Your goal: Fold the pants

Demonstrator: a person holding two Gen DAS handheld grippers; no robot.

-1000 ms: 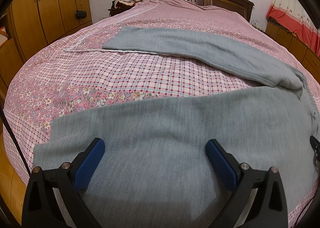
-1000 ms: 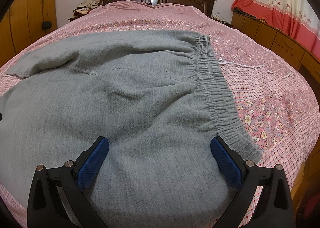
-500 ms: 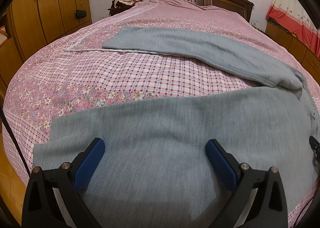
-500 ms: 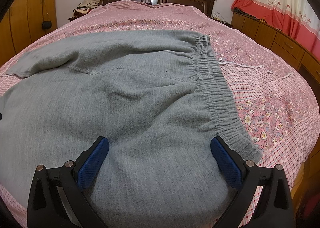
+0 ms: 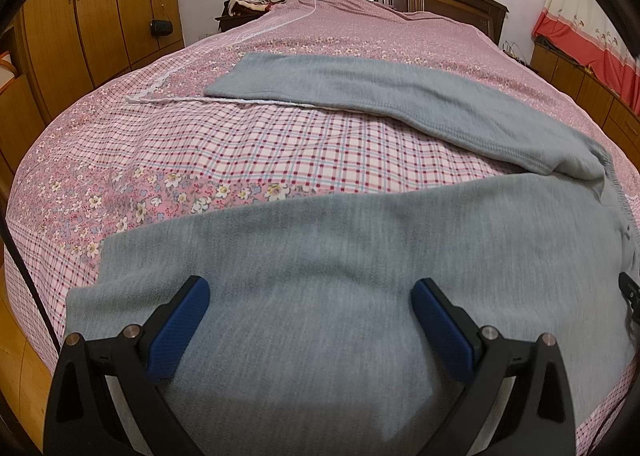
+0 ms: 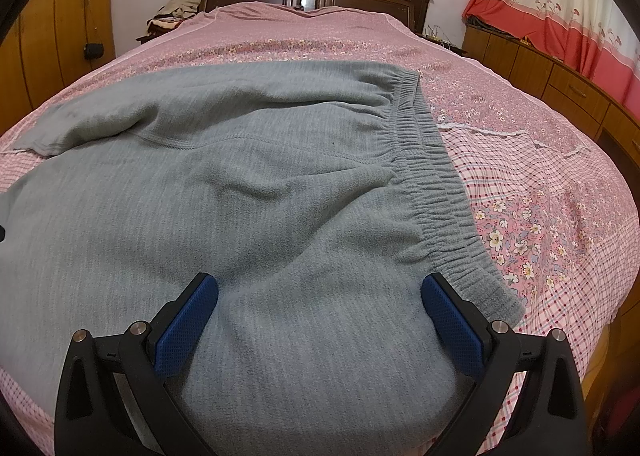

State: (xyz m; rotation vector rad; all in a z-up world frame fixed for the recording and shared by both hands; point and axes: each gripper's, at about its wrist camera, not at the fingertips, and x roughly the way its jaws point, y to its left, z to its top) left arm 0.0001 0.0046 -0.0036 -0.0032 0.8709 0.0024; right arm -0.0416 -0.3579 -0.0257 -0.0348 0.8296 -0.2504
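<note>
While both tools (image 5: 310,308) (image 6: 320,304) gape wide, holding nothing, the grey pants (image 6: 248,216) run off-frame below.

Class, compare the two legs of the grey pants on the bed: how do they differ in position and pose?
The near leg lies below the open left hand-held gripper; the far leg lies up the bed, beyond a strip of bare checked cover. The near leg looks broad and flat; the far leg runs slanted, its end pointing left. Both are grey fleece, joined at the waistband.
</note>
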